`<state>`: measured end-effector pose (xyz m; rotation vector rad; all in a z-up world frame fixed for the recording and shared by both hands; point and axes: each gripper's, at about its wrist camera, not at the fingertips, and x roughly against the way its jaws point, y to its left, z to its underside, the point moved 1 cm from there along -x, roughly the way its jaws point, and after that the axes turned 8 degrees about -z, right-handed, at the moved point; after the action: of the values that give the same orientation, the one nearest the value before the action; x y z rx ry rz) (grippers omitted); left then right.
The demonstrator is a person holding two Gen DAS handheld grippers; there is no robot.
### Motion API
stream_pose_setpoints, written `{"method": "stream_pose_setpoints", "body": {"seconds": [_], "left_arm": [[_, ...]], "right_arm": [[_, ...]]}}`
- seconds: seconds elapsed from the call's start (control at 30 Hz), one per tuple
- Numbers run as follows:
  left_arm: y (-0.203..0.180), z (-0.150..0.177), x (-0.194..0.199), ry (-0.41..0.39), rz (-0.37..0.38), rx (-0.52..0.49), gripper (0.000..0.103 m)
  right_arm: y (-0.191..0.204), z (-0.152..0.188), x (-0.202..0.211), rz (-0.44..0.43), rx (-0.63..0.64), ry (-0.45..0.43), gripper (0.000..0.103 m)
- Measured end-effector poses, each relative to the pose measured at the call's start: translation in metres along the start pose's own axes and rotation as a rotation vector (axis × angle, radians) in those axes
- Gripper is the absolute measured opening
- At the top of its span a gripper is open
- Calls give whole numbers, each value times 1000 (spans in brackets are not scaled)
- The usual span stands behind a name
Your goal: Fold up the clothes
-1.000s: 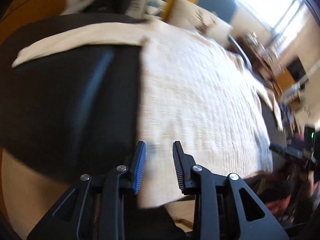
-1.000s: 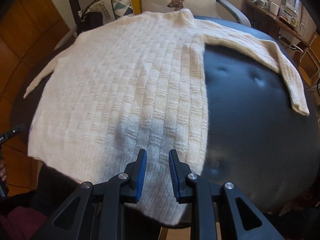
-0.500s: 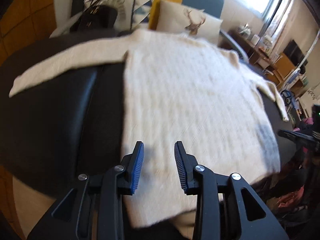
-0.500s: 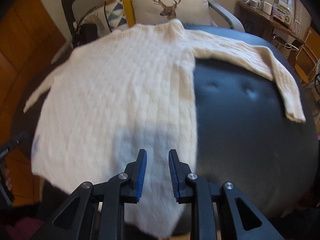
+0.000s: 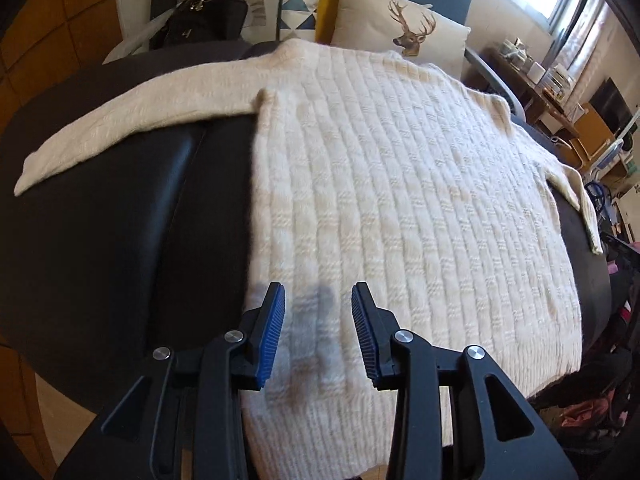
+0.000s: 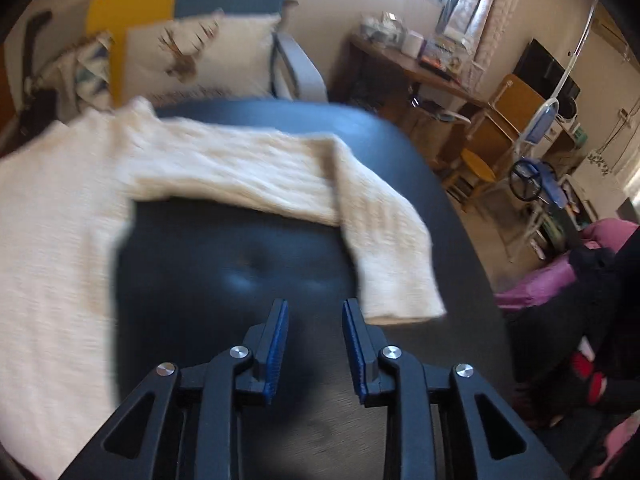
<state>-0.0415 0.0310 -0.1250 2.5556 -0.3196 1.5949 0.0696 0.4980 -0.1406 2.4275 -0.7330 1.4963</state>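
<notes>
One sweater (image 5: 400, 200) lies flat on the black ottoman (image 5: 120, 240), sleeves spread. Left gripper (image 5: 318, 332) hangs over its hem, jaws apart, pinching nothing. Right gripper (image 6: 315, 344), jaws opening and empty, hangs over bare ottoman just beside the sleeve cuff (image 6: 400, 292).

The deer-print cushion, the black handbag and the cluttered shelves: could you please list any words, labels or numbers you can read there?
None are legible.
Beige deer-print cushion: a picture only in the left wrist view; a dark band below the deer in the right wrist view is too blurred.
Black leather handbag: metal fittings, no lettering.
Wooden shelf clutter: too small.
</notes>
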Motion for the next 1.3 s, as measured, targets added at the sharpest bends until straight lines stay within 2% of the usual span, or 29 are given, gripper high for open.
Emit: {"method": "stream_pose_setpoints", "body": {"seconds": [0.1, 0.23, 0.27, 0.3, 0.33, 0.4, 0.53, 0.6, 0.77, 0.93, 1.13, 1.3], "left_arm": [[-14, -10, -6, 3, 10, -19, 38], [-29, -14, -7, 10, 20, -39, 38], [-31, -14, -9, 14, 28, -41, 38], [-34, -15, -10, 17, 35, -41, 38], [-36, -14, -10, 18, 41, -45, 38], [-40, -13, -8, 17, 46, -55, 38], [-42, -15, -3, 1, 71, -56, 38], [-41, -16, -1, -7, 79, -49, 38], [-35, -15, -2, 4, 101, -13, 38], [-25, -15, 0, -6, 91, -12, 38], [-10, -24, 2, -27, 106, 48, 38], [-2, -29, 5, -48, 103, 50, 38]], "right_arm": [[-29, 2, -32, -11, -57, 72, 27], [-59, 5, -50, -66, -154, 64, 29], [-67, 6, -50, -85, -185, 70, 22], [-74, 6, -48, -90, -217, 76, 10], [-81, 5, -48, -115, -256, 81, 9], [-96, 4, -43, -216, -348, 70, 4], [-108, -1, 0, -491, -483, -76, 4], [-102, -1, 10, -600, -505, -97, 4], [-76, 14, -21, -667, -561, 3, 4], [-56, -5, -7, -875, -622, -91, 4], [2, -75, 60, -1110, -486, -236, 4], [80, -119, 88, -1233, -361, -260, 4]]}}
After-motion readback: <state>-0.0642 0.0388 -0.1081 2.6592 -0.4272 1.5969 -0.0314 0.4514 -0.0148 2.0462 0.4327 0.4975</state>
